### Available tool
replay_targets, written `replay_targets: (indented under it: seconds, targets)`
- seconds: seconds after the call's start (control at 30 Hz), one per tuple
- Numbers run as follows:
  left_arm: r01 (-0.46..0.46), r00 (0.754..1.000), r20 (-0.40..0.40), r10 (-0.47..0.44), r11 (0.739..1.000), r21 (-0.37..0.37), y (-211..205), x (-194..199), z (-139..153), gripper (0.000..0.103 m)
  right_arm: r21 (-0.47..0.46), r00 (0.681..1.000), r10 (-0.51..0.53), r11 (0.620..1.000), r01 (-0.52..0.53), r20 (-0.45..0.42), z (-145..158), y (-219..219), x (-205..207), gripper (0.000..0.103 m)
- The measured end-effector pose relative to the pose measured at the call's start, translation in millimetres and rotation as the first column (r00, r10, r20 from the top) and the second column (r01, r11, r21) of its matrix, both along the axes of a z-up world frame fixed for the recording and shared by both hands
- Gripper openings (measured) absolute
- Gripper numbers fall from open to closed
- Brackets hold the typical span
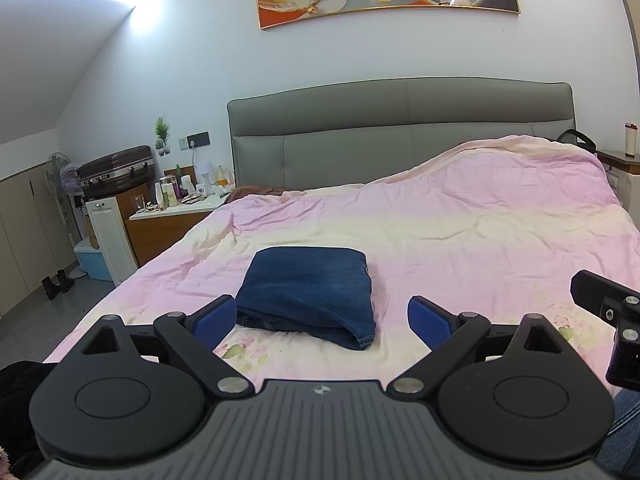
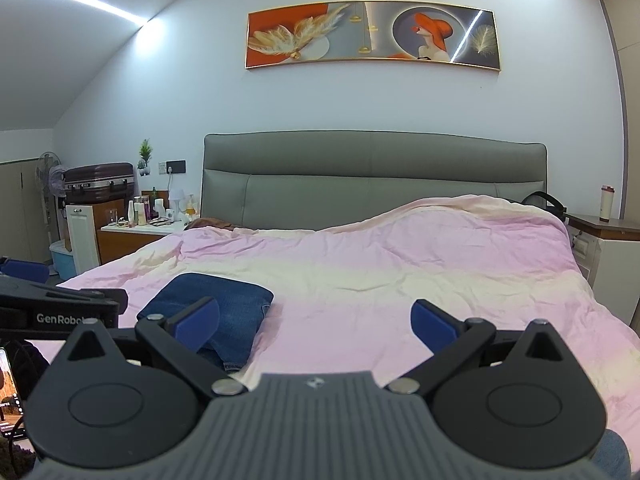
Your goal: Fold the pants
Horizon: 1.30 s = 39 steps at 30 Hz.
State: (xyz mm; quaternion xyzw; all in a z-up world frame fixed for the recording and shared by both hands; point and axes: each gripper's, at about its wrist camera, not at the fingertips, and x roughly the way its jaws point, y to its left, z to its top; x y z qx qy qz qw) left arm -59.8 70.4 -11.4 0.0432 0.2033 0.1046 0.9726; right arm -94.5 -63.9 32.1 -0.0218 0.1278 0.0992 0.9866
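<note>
**Pants folded on the bed, both claws empty**

I see the bed (image 1: pixel 480 232) filling most of both views, its pink and cream cover wrinkled and humped up ahead of my right claw (image 2: pixel 316 322). The grey headboard (image 1: pixel 400 132) stands far ahead of both claws, with a long painting (image 2: pixel 372 36) on the wall above it. A cluttered nightstand (image 1: pixel 176 210) sits ahead and well to the left of my left claw (image 1: pixel 322 318).

The pants (image 1: pixel 310 294) lie as a compact folded denim bundle on the cover, just ahead of my left claw and slightly toward its left finger; from my right claw they sit ahead and to the left, partly behind its left finger.

Both claws are spread wide, holding nothing.
</note>
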Motion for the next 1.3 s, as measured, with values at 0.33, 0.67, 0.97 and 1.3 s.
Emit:
replay_targets:
  seconds: [0.33, 0.67, 0.97, 1.3]
  targets:
    - [-0.003, 1.000, 0.004, 0.003, 1.000, 0.008, 0.9, -2.5, -0.9, 0.103, 0.003, 1.000, -0.005, 1.000, 0.005, 0.002, -1.0, 1.8, -0.5, 0.098]
    - [0.005, 1.000, 0.006, -0.005, 1.000, 0.000, 0.8, -2.4, -0.8, 0.103, 0.005, 1.000, -0.011, 1.000, 0.011, 0.001, -4.1, 4.3, -3.5, 0.098]
    - [0.015, 1.000, 0.005, -0.015, 1.000, -0.007, -0.2, -2.3, 0.0, 0.103, 0.005, 1.000, -0.015, 1.000, 0.015, 0.001, -4.8, 4.5, -4.9, 0.098]
    - [0.016, 1.000, 0.007, -0.016, 1.000, -0.008, -0.6, -2.8, 0.3, 0.103, 0.009, 1.000, -0.025, 1.000, 0.025, -0.008, -3.2, 8.4, -7.3, 0.098]
